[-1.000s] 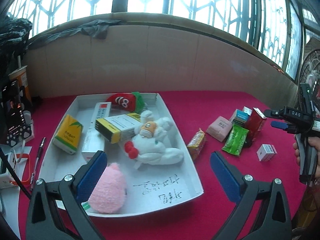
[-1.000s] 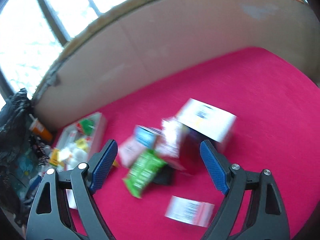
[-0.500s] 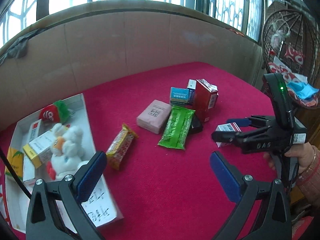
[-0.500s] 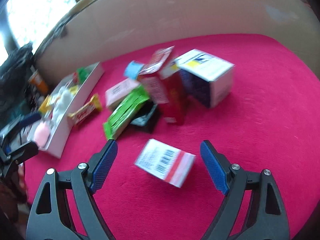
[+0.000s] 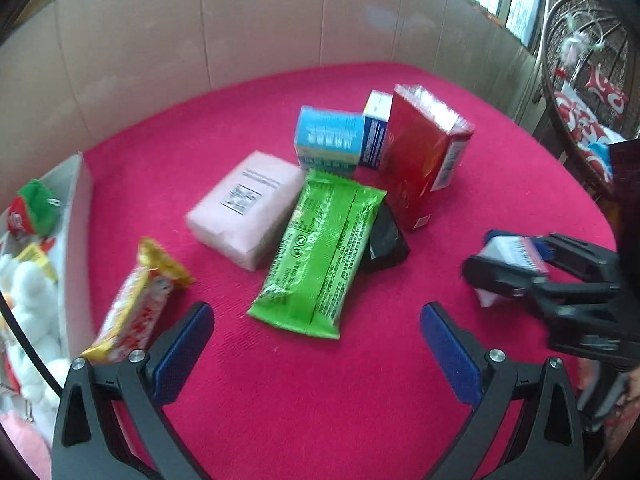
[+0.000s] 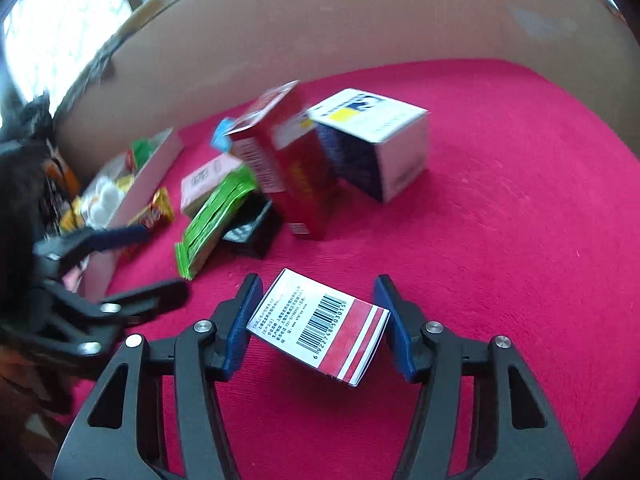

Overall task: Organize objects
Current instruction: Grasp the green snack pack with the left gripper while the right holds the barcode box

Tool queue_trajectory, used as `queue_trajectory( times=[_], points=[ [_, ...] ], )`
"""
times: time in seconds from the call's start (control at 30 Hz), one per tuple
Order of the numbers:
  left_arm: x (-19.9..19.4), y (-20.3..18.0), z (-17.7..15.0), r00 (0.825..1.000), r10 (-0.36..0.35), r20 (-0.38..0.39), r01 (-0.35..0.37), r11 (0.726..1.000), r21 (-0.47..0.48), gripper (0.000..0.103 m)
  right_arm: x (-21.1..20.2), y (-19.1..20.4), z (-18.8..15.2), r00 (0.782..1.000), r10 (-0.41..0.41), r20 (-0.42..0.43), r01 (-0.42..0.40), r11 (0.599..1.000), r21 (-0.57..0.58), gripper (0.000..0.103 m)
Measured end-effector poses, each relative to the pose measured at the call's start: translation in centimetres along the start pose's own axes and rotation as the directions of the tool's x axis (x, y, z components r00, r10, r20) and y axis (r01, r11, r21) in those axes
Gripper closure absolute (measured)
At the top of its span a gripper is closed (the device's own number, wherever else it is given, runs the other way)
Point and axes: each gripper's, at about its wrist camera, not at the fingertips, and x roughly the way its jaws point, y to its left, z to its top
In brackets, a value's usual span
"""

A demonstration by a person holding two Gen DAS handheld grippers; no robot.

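Observation:
My right gripper (image 6: 316,322) has closed around a small white box with a barcode and red stripes (image 6: 318,326); its blue pads touch both sides. It also shows in the left wrist view (image 5: 514,254) at the right. My left gripper (image 5: 316,344) is open and empty above the red cloth, just short of a green packet (image 5: 320,248). Around the packet lie a pink pack (image 5: 244,206), a yellow-red snack bar (image 5: 136,300), a blue box (image 5: 330,140), a tall red box (image 5: 424,152) and a black item (image 5: 386,240).
A white tray (image 5: 74,240) with plush toys and boxes stands at the left edge. A white and blue box (image 6: 372,144) sits behind the red box (image 6: 288,160). A cardboard wall (image 5: 260,24) rings the table's far side. A wicker chair (image 5: 580,80) is at the right.
My left gripper swung right from the tray toward the pile and moved closer. My right gripper came down over the small barcode box and closed on it.

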Motion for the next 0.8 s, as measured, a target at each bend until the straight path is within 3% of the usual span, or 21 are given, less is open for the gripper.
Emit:
queue_trajectory(
  times=[0.1,0.37,0.43,0.57,0.8],
  points=[
    [1.4,0.2,0.1,0.999,0.019,-0.038,-0.019,1.000,-0.006,0.000,-0.1,-0.4,0.1,1.000,0.018,0.006,-0.019,1.000,0.020,0.045],
    [2.2,0.3,1.2,0.999,0.024,-0.031,-0.023,0.999,0.031,0.002,0.2,-0.8,0.1,0.998,0.055,0.012,-0.055,0.997,0.046,0.045],
    [1.8,0.2,1.0,1.000,0.024,-0.009,-0.024,0.999,0.045,0.015,0.2,-0.9,0.0,0.998,0.059,0.013,-0.060,0.997,0.050,0.045],
    [0.9,-0.2,0.7,1.000,0.017,0.026,-0.018,0.999,0.049,0.063,0.1,-0.8,-0.1,0.999,0.053,0.012,-0.054,0.998,0.045,0.045],
    [-0.3,0.6,-0.1,0.997,-0.014,0.073,0.015,1.000,-0.012,0.069,0.1,-0.6,-0.2,1.000,0.028,0.009,-0.028,0.999,0.026,0.045]
  ],
)
